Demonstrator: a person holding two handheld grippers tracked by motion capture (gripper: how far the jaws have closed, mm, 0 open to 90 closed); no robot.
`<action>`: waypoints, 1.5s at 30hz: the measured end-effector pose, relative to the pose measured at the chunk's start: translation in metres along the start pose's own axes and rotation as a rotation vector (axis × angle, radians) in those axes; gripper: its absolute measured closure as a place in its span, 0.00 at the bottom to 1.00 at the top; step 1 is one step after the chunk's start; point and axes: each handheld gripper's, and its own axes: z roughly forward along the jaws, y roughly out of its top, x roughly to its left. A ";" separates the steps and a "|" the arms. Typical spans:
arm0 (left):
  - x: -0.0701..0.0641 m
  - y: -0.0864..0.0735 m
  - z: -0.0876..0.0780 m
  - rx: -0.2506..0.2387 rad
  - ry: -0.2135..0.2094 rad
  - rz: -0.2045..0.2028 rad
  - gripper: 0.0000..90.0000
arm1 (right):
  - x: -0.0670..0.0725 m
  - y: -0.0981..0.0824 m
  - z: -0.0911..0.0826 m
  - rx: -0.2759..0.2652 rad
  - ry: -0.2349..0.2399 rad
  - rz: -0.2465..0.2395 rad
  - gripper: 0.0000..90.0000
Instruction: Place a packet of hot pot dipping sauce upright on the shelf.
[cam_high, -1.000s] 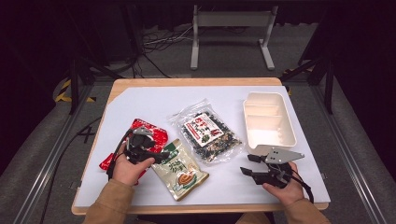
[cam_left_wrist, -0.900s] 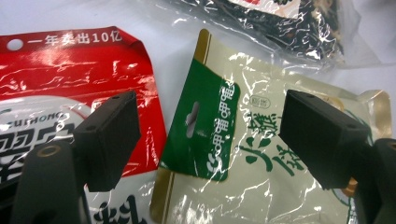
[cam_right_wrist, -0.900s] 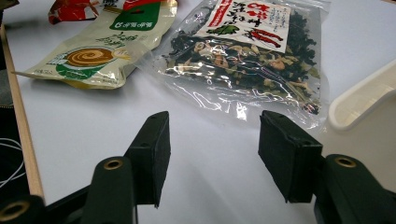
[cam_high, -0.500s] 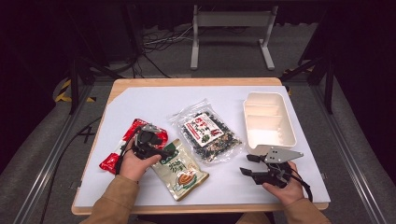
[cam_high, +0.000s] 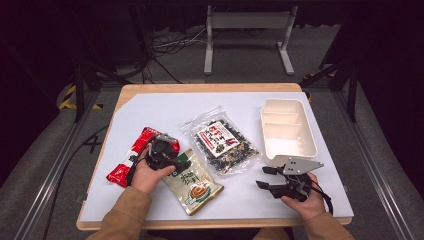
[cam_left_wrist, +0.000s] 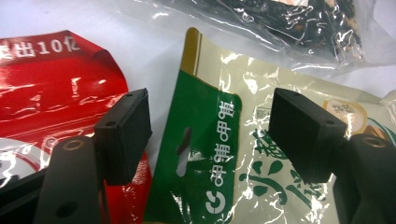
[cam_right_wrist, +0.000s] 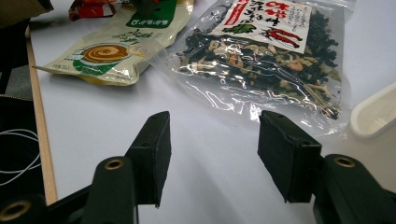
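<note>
A cream and green snack packet (cam_high: 195, 182) lies flat near the table's front, its green top pointing left. My left gripper (cam_high: 172, 161) is low over that top edge. In the left gripper view its jaws stand either side of the green header (cam_left_wrist: 210, 154). They have just been closing, but a gap remains on both sides and neither pad presses the packet. A red packet (cam_high: 131, 155) lies to its left, partly under the hand. My right gripper (cam_high: 267, 177) stands open over bare white table, short of a clear bag of dark dried mix (cam_high: 222, 142).
A white compartment tray (cam_high: 287, 130) stands at the right, just beyond the right gripper. The white mat (cam_high: 165, 110) covers a wooden table, whose edge runs close along the front. The clear bag (cam_right_wrist: 275, 51) overlaps the cream packet (cam_right_wrist: 112, 46).
My left hand has slid right, off the red packet and onto the green packet's top, sinking slightly, and its jaws have narrowed. The right hand has kept still.
</note>
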 end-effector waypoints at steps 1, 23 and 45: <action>0.000 0.000 -0.001 0.000 -0.005 0.007 0.34 | 0.000 0.000 0.000 -0.001 0.005 -0.001 0.49; -0.010 -0.004 -0.021 -0.036 -0.113 0.001 0.43 | -0.001 0.000 0.001 0.006 0.028 0.003 0.51; -0.012 -0.009 0.000 0.092 0.010 0.039 0.56 | 0.002 0.000 0.003 0.022 0.041 -0.014 0.52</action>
